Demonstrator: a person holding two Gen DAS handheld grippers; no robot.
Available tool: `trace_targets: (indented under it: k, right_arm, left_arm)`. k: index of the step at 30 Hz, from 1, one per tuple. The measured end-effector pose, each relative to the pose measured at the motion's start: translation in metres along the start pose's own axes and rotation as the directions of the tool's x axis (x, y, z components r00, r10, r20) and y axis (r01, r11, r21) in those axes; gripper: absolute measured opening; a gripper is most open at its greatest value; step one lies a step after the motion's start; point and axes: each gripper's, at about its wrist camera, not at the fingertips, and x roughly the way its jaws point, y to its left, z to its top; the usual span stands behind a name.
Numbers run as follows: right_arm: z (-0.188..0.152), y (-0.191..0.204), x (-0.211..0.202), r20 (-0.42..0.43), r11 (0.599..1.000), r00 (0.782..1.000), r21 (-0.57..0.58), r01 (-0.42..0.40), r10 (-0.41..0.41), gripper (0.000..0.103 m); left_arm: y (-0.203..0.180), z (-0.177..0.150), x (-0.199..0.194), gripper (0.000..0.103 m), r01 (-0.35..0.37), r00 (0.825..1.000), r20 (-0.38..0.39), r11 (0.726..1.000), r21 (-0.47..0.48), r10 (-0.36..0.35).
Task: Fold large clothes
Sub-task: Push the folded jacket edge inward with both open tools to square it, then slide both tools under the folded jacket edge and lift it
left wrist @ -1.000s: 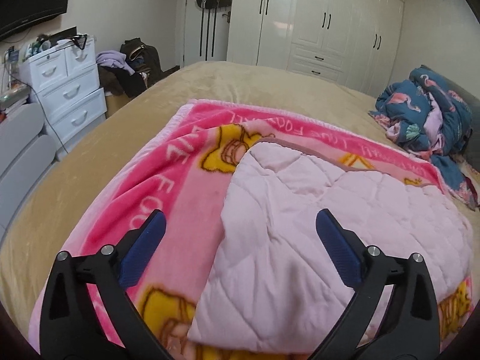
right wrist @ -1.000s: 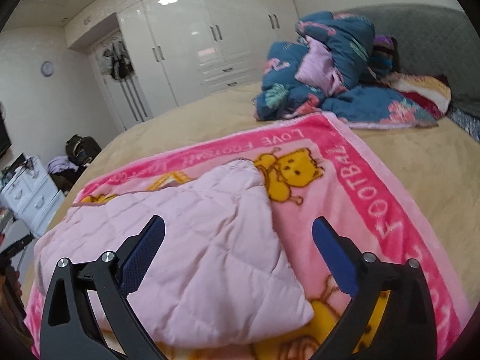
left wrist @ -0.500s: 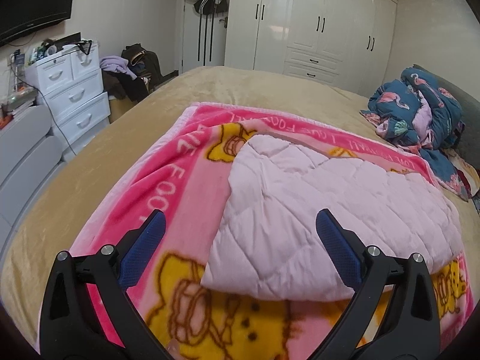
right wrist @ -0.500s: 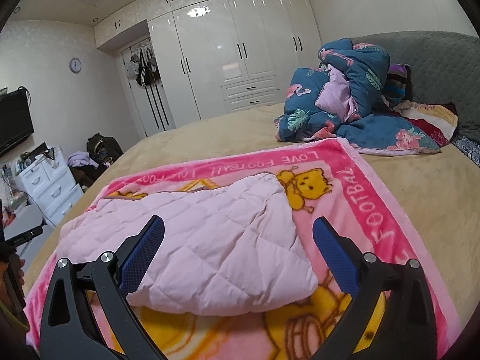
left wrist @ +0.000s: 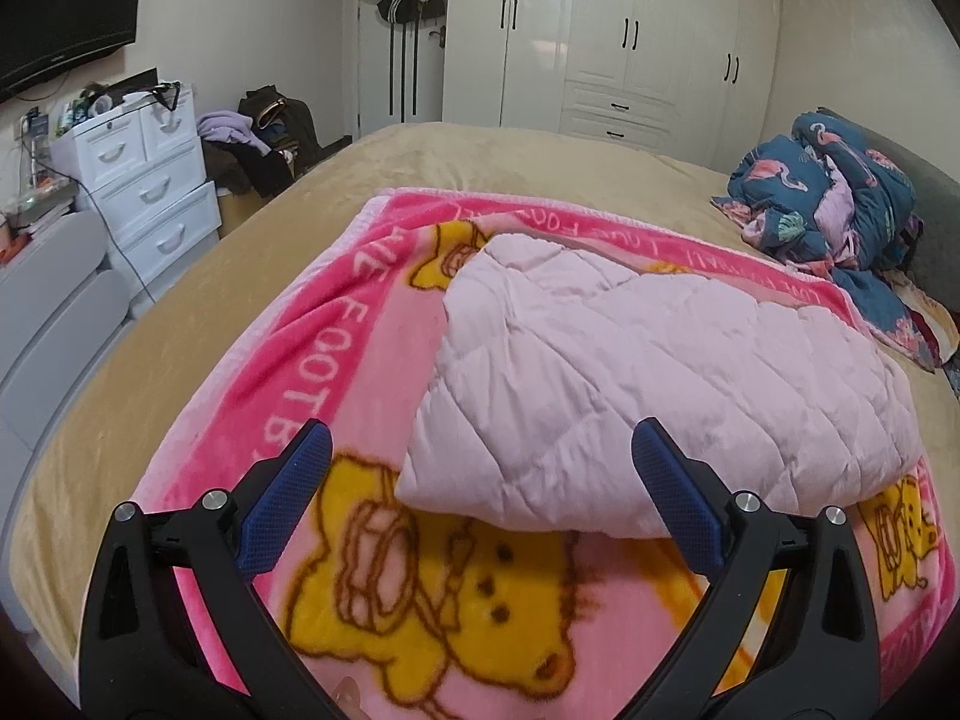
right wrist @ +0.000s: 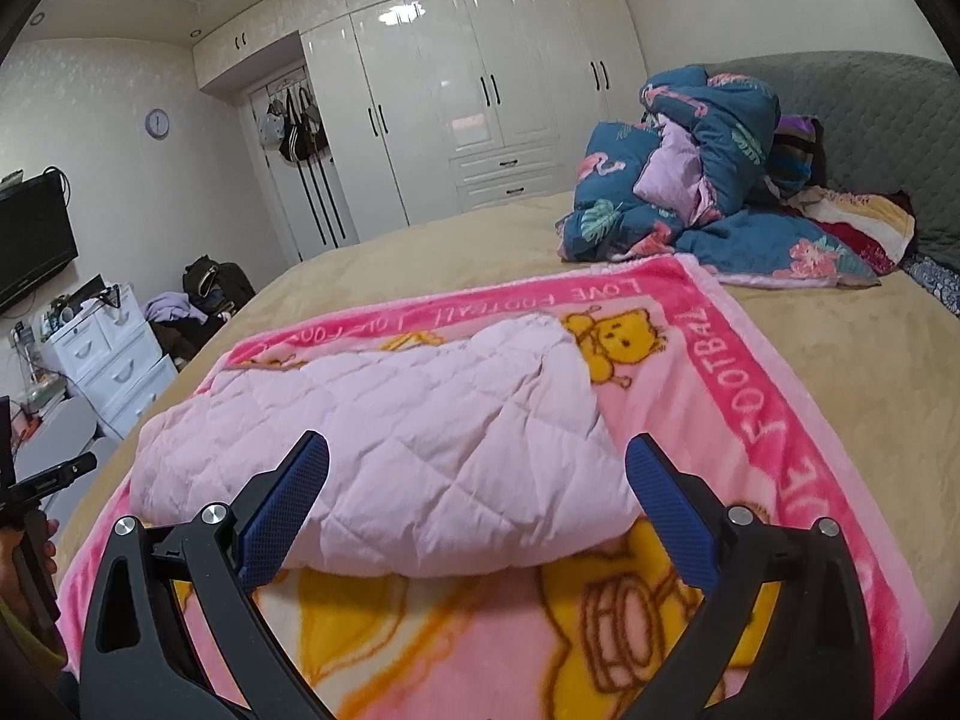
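Observation:
A pale pink quilted garment [left wrist: 648,384] [right wrist: 408,444] lies folded into a thick rectangle on a bright pink cartoon-bear blanket [left wrist: 312,360] [right wrist: 738,396] spread over the bed. My left gripper [left wrist: 480,501] hovers open above the blanket, short of the garment's near left corner, holding nothing. In the right wrist view my right gripper [right wrist: 477,501] also stands open, just before the garment's near edge, with nothing between its blue pads. The left gripper's black body [right wrist: 36,486] shows at the right view's left edge, with a hand on it.
A tan bedspread [left wrist: 180,312] surrounds the blanket. A heap of blue flamingo bedding [left wrist: 834,204] [right wrist: 702,180] lies by the grey headboard [right wrist: 882,126]. White drawers [left wrist: 150,186], a clothes pile [left wrist: 264,138] and white wardrobes [right wrist: 480,96] stand beyond the bed.
Both grippers have drawn back and risen from the folded garment, so more of the blanket's near bear print shows. The garment lies where it was, both grippers staying open.

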Motion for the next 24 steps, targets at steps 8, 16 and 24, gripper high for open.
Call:
trace_targets:
  k: [8, 16, 24]
  right_arm:
    - [-0.02, 0.001, 0.008, -0.044, 0.998, 0.999, 0.054, -0.013, 0.016, 0.099]
    - [-0.04, -0.005, 0.021, -0.093, 0.994, 0.996, 0.108, 0.014, -0.004, 0.099]
    - [-0.059, -0.015, 0.042, -0.154, 0.983, 0.988, 0.178, 0.043, -0.015, 0.099]
  left_arm:
    - [-0.003, -0.016, 0.001, 0.094, 0.003, 0.999, -0.035, 1.0, 0.007, -0.002]
    - [-0.005, -0.032, 0.01, 0.094, 0.002, 0.997, -0.083, 1.0, 0.002, -0.001]
    - [-0.007, -0.049, 0.027, 0.094, 0.033, 0.987, -0.158, 0.998, -0.054, -0.041]
